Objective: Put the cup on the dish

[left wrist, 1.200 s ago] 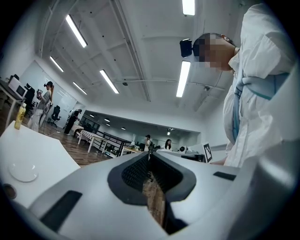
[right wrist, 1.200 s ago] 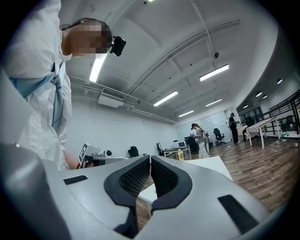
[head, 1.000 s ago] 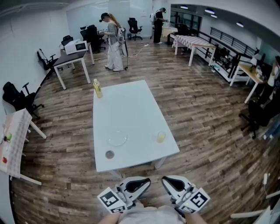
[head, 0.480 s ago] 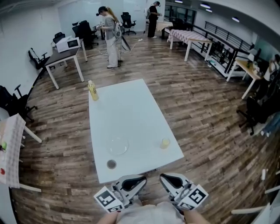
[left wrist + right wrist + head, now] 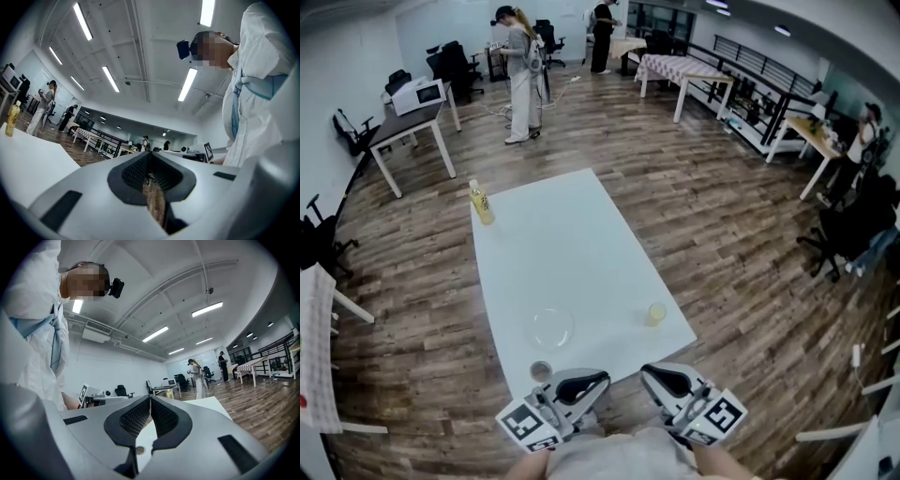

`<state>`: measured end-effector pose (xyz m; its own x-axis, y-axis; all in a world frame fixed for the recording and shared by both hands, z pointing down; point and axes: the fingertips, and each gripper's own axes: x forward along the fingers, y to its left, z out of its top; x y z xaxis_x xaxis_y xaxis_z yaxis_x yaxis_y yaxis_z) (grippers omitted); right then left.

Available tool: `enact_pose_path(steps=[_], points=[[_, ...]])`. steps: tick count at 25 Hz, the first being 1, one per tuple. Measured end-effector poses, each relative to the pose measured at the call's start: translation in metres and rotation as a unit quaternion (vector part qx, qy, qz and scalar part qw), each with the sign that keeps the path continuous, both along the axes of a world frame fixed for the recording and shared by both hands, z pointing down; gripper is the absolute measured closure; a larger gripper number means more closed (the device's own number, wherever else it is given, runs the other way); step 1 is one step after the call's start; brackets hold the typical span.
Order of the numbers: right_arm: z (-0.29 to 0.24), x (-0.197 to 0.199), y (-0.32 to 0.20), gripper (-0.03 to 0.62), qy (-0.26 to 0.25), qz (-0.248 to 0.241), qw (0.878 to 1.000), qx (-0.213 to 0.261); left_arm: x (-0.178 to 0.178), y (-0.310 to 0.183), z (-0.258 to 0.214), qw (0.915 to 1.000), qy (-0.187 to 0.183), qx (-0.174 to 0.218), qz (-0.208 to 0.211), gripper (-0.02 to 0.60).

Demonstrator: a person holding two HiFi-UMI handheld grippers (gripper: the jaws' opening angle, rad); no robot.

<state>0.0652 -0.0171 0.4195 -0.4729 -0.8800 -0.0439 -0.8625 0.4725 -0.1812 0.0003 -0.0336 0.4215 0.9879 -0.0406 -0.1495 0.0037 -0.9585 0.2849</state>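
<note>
Cup (image 5: 655, 314): stood upright near the right front corner of the table (image 5: 553, 244).
Dish (image 5: 552, 328): laid to the cup's left, well apart.
Right gripper (image 5: 661, 377): held short of the table, jaws together, nothing gripped.
Left gripper (image 5: 586, 380): likewise closed and empty.
Advice: the right jaws should be opened before the cup is reached, and the cup kept upright.

No legible writing anywhere.
The cubes (image 5: 530, 427) on the left tool (image 5: 579, 386) and right tool (image 5: 668, 382) bear only black-and-white square markers; the bottle (image 5: 481, 203) far ahead of the left tool has a label too small to read.
</note>
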Motion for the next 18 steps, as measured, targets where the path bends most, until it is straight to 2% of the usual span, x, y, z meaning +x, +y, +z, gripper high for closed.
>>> enact_pose_path(steps=[9, 14, 18], points=[[0.007, 0.012, -0.017, 0.562, 0.007, 0.008, 1.000, -0.029, 0.019, -0.023, 0.014, 0.9994, 0.005, -0.028, 0.018, 0.561], [0.014, 0.031, -0.029, 0.562, 0.014, -0.019, 0.999, -0.034, 0.045, -0.032, 0.014, 0.9996, 0.003, -0.027, 0.007, 0.562], [0.011, 0.057, -0.037, 0.562, 0.013, -0.032, 0.999, -0.021, 0.068, -0.032, 0.007, 0.9996, 0.002, -0.027, -0.001, 0.562]])
